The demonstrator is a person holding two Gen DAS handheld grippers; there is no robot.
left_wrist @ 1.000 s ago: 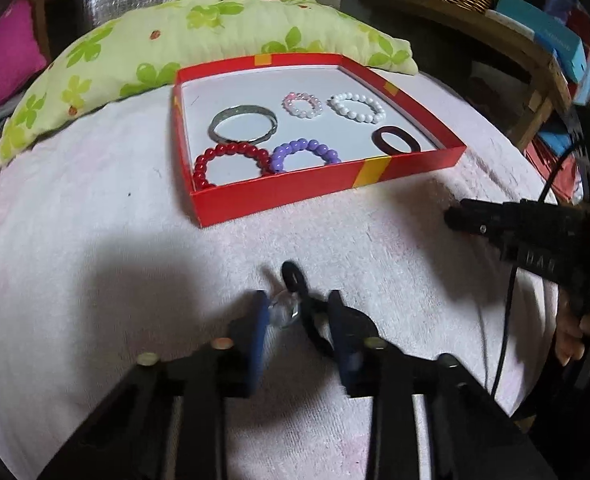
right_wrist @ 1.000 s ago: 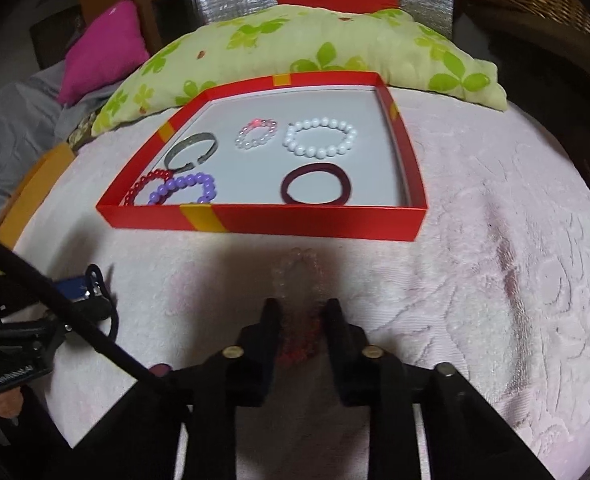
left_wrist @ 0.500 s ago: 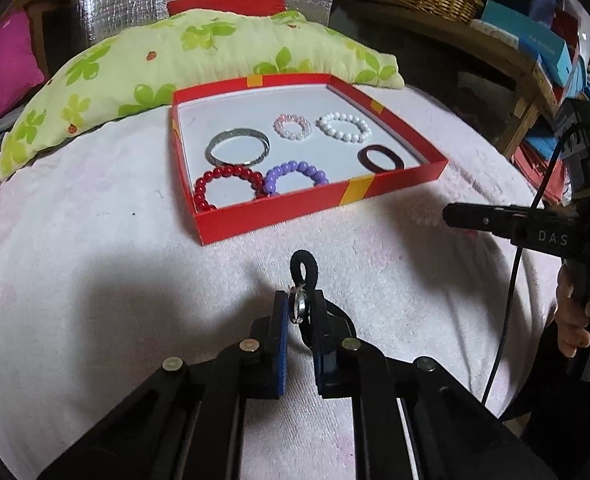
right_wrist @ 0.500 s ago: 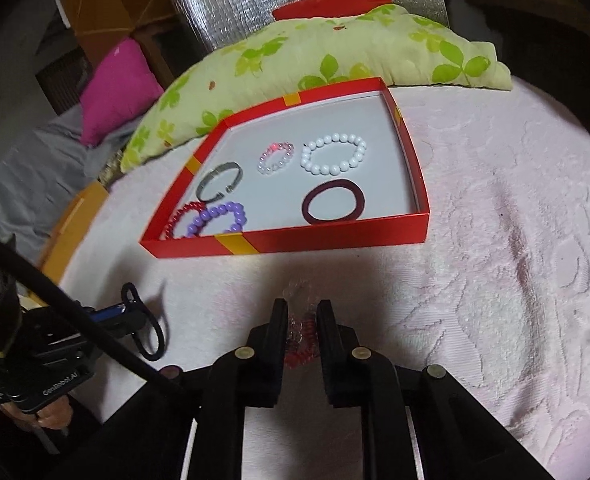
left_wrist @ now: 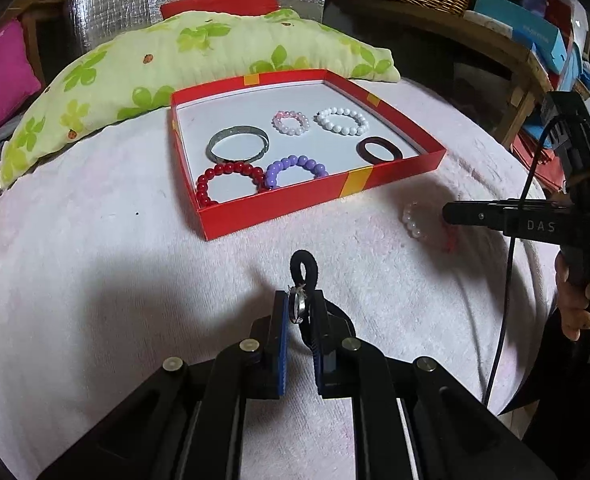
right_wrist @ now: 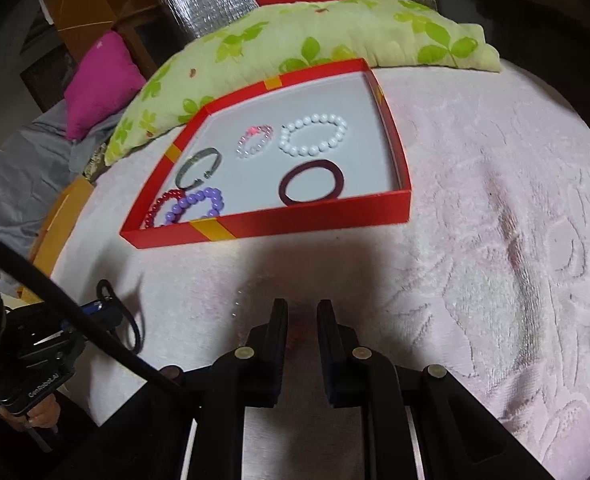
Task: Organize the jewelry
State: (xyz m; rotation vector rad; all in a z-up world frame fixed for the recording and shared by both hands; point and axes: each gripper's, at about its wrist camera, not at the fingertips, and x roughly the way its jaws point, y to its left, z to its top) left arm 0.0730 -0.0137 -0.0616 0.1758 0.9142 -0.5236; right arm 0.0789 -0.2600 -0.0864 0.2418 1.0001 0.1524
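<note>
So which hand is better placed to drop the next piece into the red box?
Left. The left tool is shut on the black hair tie, facing the red box; the right tool's grip is unclear.

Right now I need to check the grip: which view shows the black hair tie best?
The left wrist view: the hair tie sits centred, pinched in the left tongs with its loop poking forward. The right wrist view shows it only small at the left edge.

Working surface is my pink textured blanket (left_wrist: pixel 95 264). Directly on it: red box (left_wrist: pixel 319 196), green floral pillow (left_wrist: pixel 199 60) along the far edge, clear-and-red bead bracelet (left_wrist: pixel 419 224) near the box's front corner.
</note>
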